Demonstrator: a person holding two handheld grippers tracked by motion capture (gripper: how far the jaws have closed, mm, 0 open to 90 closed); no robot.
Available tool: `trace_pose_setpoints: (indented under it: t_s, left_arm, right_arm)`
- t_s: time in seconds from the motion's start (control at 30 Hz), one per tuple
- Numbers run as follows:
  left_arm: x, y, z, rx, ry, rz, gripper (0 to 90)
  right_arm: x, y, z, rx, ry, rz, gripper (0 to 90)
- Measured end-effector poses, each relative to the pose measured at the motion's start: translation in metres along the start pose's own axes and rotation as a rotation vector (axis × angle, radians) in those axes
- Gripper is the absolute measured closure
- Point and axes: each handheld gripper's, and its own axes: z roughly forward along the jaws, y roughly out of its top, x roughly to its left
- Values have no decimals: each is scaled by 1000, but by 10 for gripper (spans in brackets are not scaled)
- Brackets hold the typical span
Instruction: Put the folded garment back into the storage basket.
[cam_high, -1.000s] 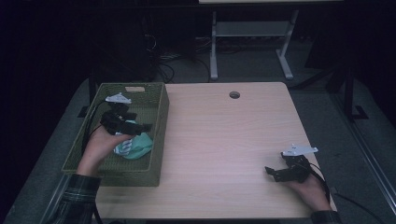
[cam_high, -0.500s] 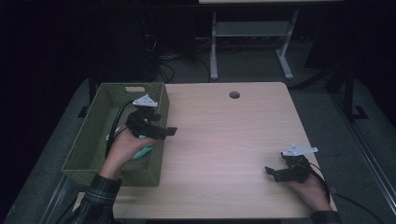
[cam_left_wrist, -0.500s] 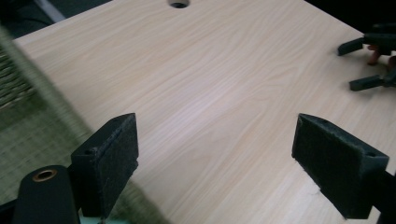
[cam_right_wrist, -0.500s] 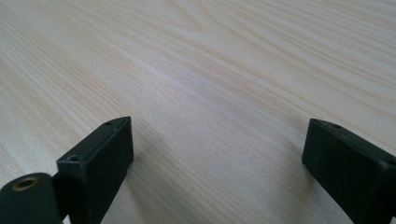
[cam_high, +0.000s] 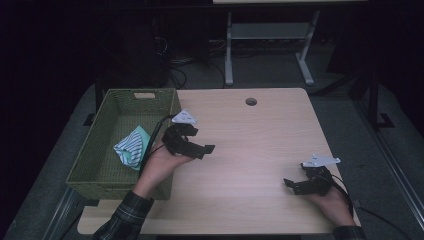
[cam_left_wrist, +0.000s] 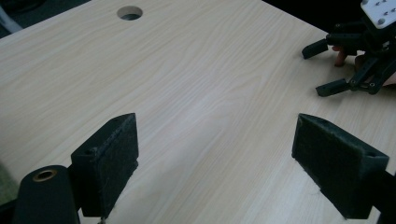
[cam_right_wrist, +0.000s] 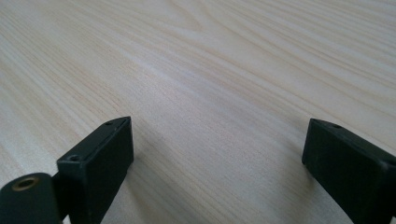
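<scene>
The work in hand centres on the cloth (cam_high: 131, 148), a small bundle striped white and teal, lying crumpled on the floor of the woven basket (cam_high: 95, 172) that stands at the nine o'clock side of the table (cam_high: 260, 135). The left gripper (cam_high: 205, 149) hovers over bare wood just past the basket's right wall, at about three o'clock from the cloth and clear of it; in the left gripper view its jaws stand wide apart with nothing between them. The right gripper (cam_high: 292, 185) rests low at the table's five o'clock corner, well apart from the basket, and its own view shows the jaws spread wide over plain wood grain, empty too. The cloth looks soft, limp and very light, so I judge it will sag and trail from any hold rather than keep its shape; it should neither slip much against the padded jaws nor suffer from a firm squeeze. The raised fold near the middle of the bundle seems the best place to pinch, since a thin edge lying flat on the weave would be harder to catch.
</scene>
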Motion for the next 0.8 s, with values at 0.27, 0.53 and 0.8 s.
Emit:
trace_pose_setpoints:
  t_s: [0.27,0.53,0.8]
  left_arm:
    - [-16,-11,27,10,-16,21,140]
    - [-25,-29,56,47,-20,31,138]
    - [-23,-48,73,50,10,13,136]
  right_arm:
    - [0,0,0,0,0,0,85]
    - [0,0,0,0,0,0,85]
    - [0,0,0,0,0,-2,85]
